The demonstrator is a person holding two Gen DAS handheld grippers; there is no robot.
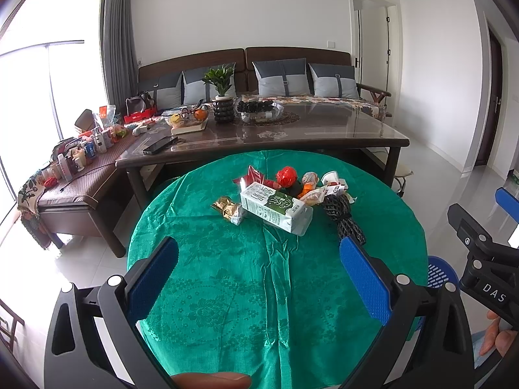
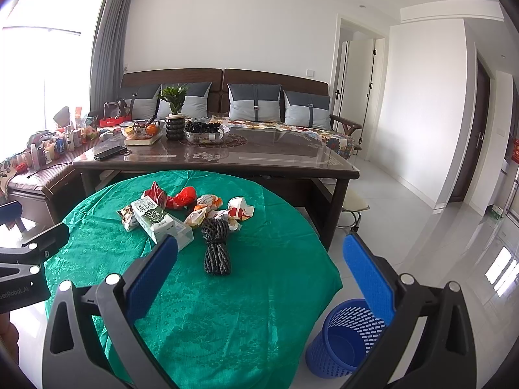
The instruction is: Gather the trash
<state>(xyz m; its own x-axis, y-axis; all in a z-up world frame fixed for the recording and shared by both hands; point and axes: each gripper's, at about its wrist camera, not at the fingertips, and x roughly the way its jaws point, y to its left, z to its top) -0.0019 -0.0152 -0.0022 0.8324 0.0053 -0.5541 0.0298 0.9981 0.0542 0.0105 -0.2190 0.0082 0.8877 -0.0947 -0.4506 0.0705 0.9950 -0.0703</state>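
A pile of trash lies on the far part of a round table with a green cloth (image 1: 227, 275): a white-and-green milk carton (image 1: 275, 207), a gold wrapper (image 1: 228, 209), a red crumpled bag (image 1: 286, 175), snack wrappers (image 1: 334, 184) and a black net bundle (image 1: 343, 215). My left gripper (image 1: 259, 256) is open and empty, above the near half of the table, short of the pile. My right gripper (image 2: 261, 253) is open and empty, with the net bundle (image 2: 215, 249) between its fingers in view and the carton (image 2: 159, 222) by its left finger. A blue mesh bin (image 2: 343, 340) stands on the floor right of the table.
A dark glass-topped coffee table (image 1: 324, 129) stands right behind the round table, with a phone (image 1: 160, 145), a plant and bowls. A sofa with cushions lies behind it. A cluttered bench (image 1: 81, 168) is at left. A stool (image 2: 355, 207) is by the coffee table's right leg. Tiled floor at right.
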